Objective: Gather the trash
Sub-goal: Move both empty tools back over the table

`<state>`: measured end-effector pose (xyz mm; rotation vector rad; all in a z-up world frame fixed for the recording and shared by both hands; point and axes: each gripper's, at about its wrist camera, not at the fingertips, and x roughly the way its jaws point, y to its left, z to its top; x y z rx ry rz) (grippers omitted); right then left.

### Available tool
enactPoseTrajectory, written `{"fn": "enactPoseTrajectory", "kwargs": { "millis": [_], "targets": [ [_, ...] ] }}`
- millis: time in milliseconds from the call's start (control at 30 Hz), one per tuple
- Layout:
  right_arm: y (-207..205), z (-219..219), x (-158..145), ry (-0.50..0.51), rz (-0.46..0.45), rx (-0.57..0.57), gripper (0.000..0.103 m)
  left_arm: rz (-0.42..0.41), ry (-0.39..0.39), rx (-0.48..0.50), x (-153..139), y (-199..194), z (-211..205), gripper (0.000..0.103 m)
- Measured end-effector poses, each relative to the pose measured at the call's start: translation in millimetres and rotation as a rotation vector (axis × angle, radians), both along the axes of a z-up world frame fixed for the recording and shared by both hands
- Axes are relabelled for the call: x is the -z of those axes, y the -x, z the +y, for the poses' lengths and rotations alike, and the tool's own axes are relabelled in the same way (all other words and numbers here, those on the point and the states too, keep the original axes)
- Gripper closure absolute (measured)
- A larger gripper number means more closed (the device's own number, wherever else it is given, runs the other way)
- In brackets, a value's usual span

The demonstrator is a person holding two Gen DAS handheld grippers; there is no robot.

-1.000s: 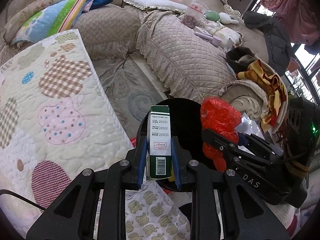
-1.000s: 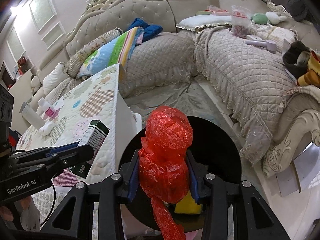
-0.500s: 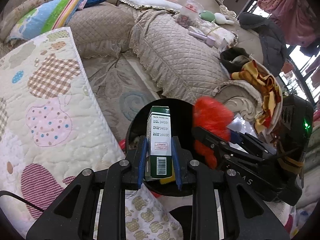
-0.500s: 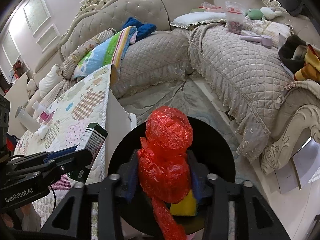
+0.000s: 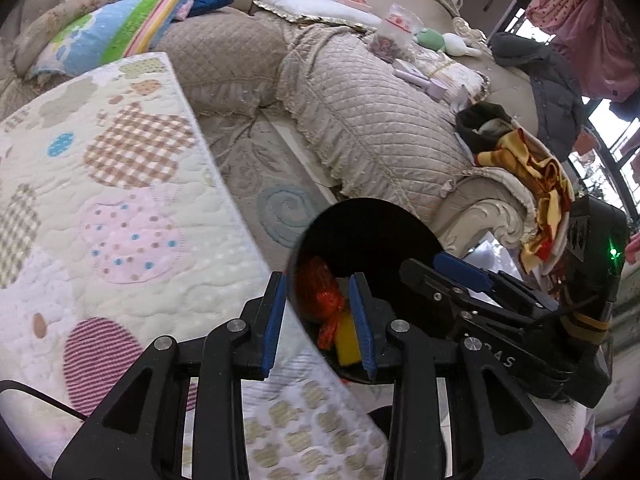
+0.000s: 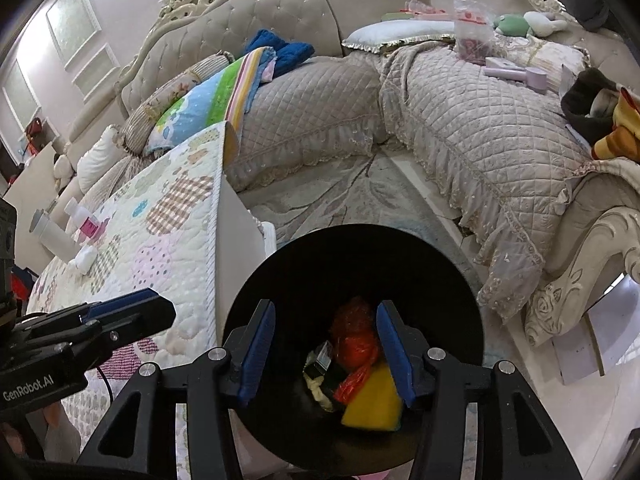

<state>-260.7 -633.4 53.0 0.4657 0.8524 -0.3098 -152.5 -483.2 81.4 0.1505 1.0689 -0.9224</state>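
A black round bin [image 6: 460, 280] stands on the floor beside the quilt-covered table; it also shows in the left wrist view [image 5: 360, 216]. Inside it lie the red plastic bag [image 6: 354, 338], a yellow sponge [image 6: 374, 404] and the green box [image 6: 320, 356]. In the left wrist view the red bag [image 5: 320, 294] and yellow sponge [image 5: 347, 342] show at the bin's bottom. My left gripper [image 5: 318, 318] is open and empty above the bin's near rim. My right gripper [image 6: 326, 350] is open and empty over the bin's mouth.
The patchwork-quilt table [image 5: 120, 208] lies left of the bin, with bottles [image 6: 80, 224] at its far end. A beige quilted sofa [image 6: 460, 132] wraps around the back and right, holding clothes and toys. A patterned rug [image 5: 280, 204] covers the floor between them.
Both grippers opened. The green box left my left gripper and the red bag left my right gripper; both now lie inside the bin.
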Motion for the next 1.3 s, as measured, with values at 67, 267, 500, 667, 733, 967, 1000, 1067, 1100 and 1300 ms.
{"fn": "enactPoseTrajectory", "kwargs": {
  "millis": [67, 267, 500, 667, 733, 967, 1000, 1067, 1100, 1300],
  "targets": [
    [-3, 6, -1, 0.001, 0.0, -0.011, 0.052, -0.012, -0.007, -0.019, -1, -3, 8, 0.072],
    [-17, 29, -3, -0.004, -0.004, -0.061, 0.052, -0.04, -0.034, -0.08, -1, -17, 38, 0.072],
    [-45, 72, -3, -0.011, -0.003, -0.162, 0.052, -0.028, -0.056, -0.188, 7, -47, 98, 0.072],
    [-69, 105, -4, -0.011, -0.002, -0.242, 0.051, -0.02, -0.075, -0.295, 15, -79, 153, 0.072],
    [-80, 119, -4, -0.012, -0.001, -0.272, 0.051, -0.021, -0.081, -0.336, 17, -92, 172, 0.072],
    [-111, 168, -5, -0.002, 0.007, -0.375, 0.05, 0.02, -0.1, -0.448, 29, -134, 241, 0.072],
    [-116, 176, -5, 0.0, 0.009, -0.391, 0.05, 0.029, -0.104, -0.454, 31, -135, 251, 0.072],
    [-123, 186, -5, 0.001, 0.013, -0.415, 0.049, 0.042, -0.124, -0.474, 36, -136, 273, 0.072],
    [-127, 192, -4, 0.002, 0.015, -0.428, 0.048, 0.052, -0.133, -0.487, 39, -135, 286, 0.072],
    [-153, 228, -1, 0.002, 0.026, -0.508, 0.047, 0.085, -0.151, -0.579, 41, -125, 368, 0.072]
  ]
}}
